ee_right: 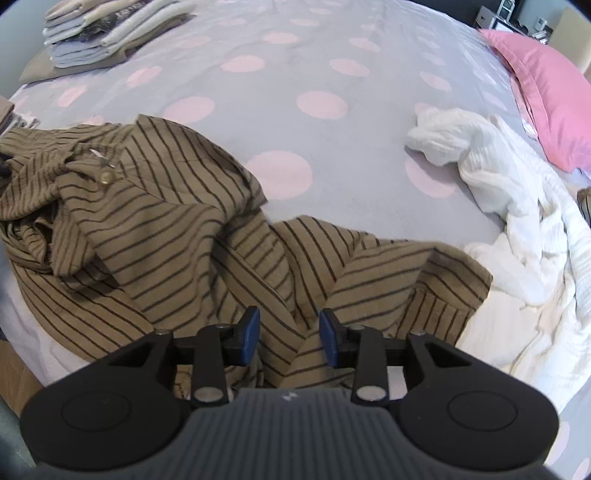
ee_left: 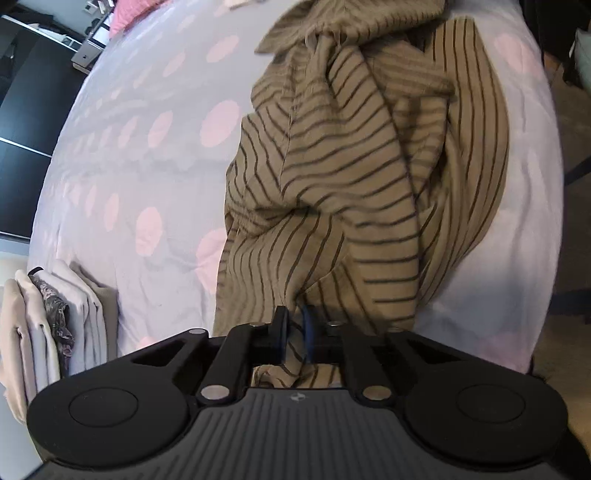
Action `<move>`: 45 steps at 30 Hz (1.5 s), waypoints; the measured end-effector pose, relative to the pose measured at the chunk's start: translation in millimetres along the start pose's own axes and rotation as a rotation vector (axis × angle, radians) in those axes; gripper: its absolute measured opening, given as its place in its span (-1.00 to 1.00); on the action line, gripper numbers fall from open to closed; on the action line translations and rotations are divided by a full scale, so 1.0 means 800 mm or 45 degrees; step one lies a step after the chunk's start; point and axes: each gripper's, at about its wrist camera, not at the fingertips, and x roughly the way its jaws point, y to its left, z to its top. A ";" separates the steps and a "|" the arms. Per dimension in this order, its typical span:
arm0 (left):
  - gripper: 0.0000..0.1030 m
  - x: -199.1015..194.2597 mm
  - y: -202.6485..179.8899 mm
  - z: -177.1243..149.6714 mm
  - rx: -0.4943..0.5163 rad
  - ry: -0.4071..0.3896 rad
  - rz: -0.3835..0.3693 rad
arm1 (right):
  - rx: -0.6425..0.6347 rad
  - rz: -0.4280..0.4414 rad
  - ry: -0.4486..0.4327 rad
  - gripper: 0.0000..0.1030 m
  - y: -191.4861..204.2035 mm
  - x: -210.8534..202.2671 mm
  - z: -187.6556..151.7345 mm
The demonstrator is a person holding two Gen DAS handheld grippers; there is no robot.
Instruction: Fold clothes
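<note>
1. Left gripper [ee_left: 294, 332]: jaws nearly closed, pinching a fold of the brown striped shirt [ee_left: 343, 177], frame centre.
2. Right gripper [ee_right: 289, 334]: jaws partly open above the shirt [ee_right: 155, 229]; contact unclear.
3. Folded stack [ee_right: 107, 31], upper left, partly cut off.

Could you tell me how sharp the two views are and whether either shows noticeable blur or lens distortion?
Left wrist view: the striped shirt is motion-smeared, and the bedspread bulges with fisheye curvature. Right wrist view: the shirt's stripes and button are crisp, with the white garment slightly washed out and the same bowed edges.
</note>
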 end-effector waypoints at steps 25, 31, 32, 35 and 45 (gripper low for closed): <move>-0.93 -0.022 0.063 -0.034 -0.778 -0.079 0.079 | -0.438 0.029 -0.030 -0.38 0.027 0.022 0.009; -0.93 -0.021 0.069 -0.035 -0.818 -0.088 0.079 | -0.431 0.045 -0.010 -0.94 0.025 0.043 0.010; -0.93 -0.023 0.071 -0.036 -0.835 -0.095 0.082 | -0.425 0.044 -0.021 -0.94 0.025 0.041 0.011; -0.93 -0.035 0.080 -0.042 -0.906 -0.135 0.104 | -0.398 0.011 -0.096 -0.95 0.024 0.022 0.015; -1.00 -0.113 0.135 -0.086 -1.274 -0.362 0.231 | -0.211 -0.241 -0.366 -1.00 -0.003 -0.080 0.042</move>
